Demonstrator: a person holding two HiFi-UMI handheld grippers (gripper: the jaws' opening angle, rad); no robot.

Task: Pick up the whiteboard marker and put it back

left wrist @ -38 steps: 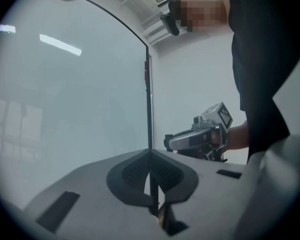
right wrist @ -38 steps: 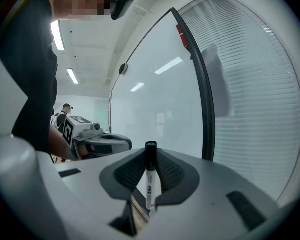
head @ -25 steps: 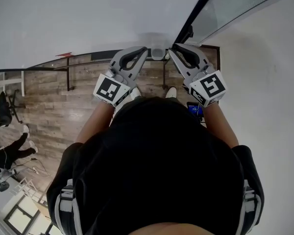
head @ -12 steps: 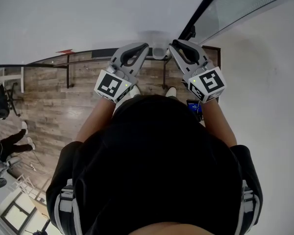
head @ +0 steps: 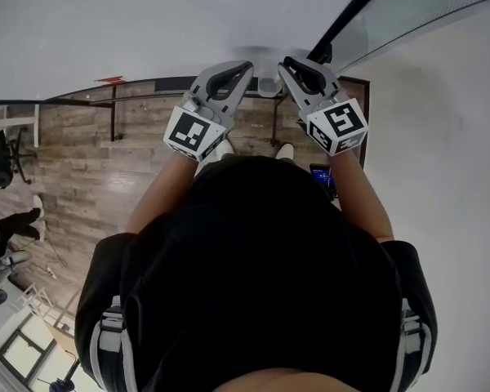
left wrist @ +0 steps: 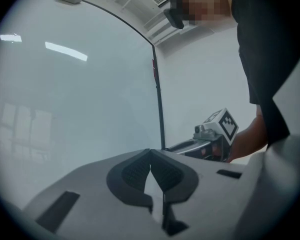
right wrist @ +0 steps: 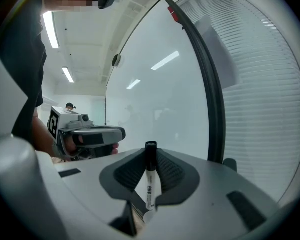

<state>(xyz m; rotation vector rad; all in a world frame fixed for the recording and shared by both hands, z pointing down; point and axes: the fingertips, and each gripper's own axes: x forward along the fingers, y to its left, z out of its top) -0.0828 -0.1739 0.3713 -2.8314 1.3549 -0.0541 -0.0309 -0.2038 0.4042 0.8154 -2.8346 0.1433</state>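
Right gripper view: right claw [right wrist: 150,154] is clamped on the whiteboard marker [right wrist: 150,184], black cap pointing to 12 o'clock, with the whiteboard [right wrist: 160,84] just behind it. Left claw [left wrist: 150,154] is closed all the way on nothing, off at the right one's 9 o'clock.

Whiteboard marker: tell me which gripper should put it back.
Right. The right gripper is shut on the whiteboard marker, whose black end points toward the whiteboard. The left gripper is shut with nothing between its jaws.
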